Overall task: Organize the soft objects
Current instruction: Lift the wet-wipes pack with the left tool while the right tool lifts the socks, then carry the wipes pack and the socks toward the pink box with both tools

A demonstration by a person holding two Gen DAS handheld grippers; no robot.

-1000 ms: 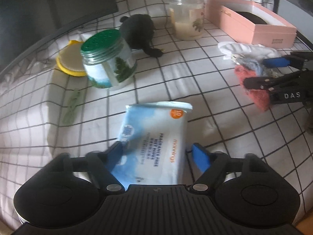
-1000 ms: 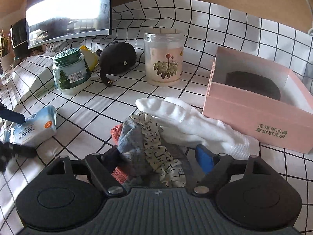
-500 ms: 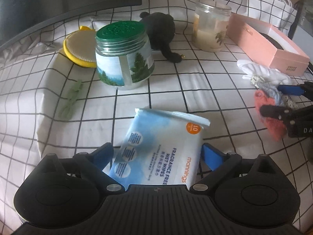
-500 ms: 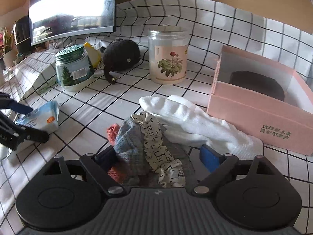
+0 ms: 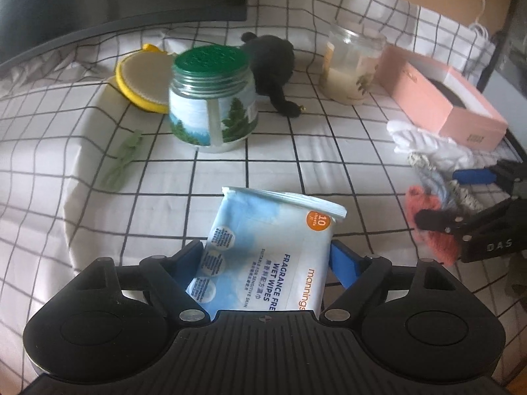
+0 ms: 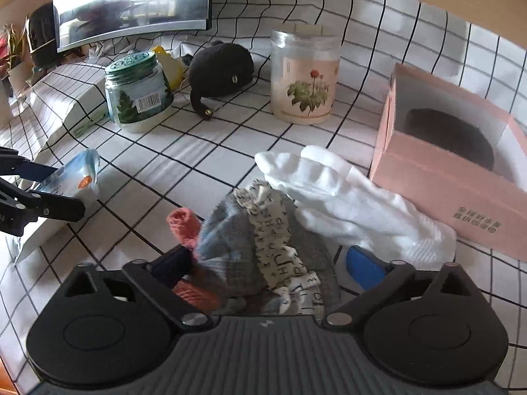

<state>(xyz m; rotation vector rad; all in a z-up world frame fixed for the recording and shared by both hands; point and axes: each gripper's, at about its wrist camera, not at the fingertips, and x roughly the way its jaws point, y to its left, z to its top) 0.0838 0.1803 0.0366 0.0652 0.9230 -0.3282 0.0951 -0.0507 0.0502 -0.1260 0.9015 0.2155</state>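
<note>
My left gripper (image 5: 266, 256) is shut on a blue wet wipes pack (image 5: 273, 237) and holds it over the checked cloth; the pack also shows in the right wrist view (image 6: 77, 177). My right gripper (image 6: 266, 260) is shut on a bundle of socks (image 6: 250, 243), grey, patterned and coral, seen from the left wrist view as well (image 5: 434, 204). A white glove (image 6: 346, 197) lies just behind the bundle. A black plush toy (image 6: 220, 70) lies at the back between the jars.
A green-lidded jar (image 5: 210, 98) and a flower-print jar (image 6: 304, 75) stand at the back. An open pink box (image 6: 454, 161) sits at the right. A yellow round pad (image 5: 141, 82) and a green clip (image 5: 122, 161) lie left. A monitor (image 6: 131, 0) stands behind.
The left gripper has swung left and back with the wipes pack, bringing the green-lidded jar closer to centre. The right gripper has lifted slightly with the sock bundle.
</note>
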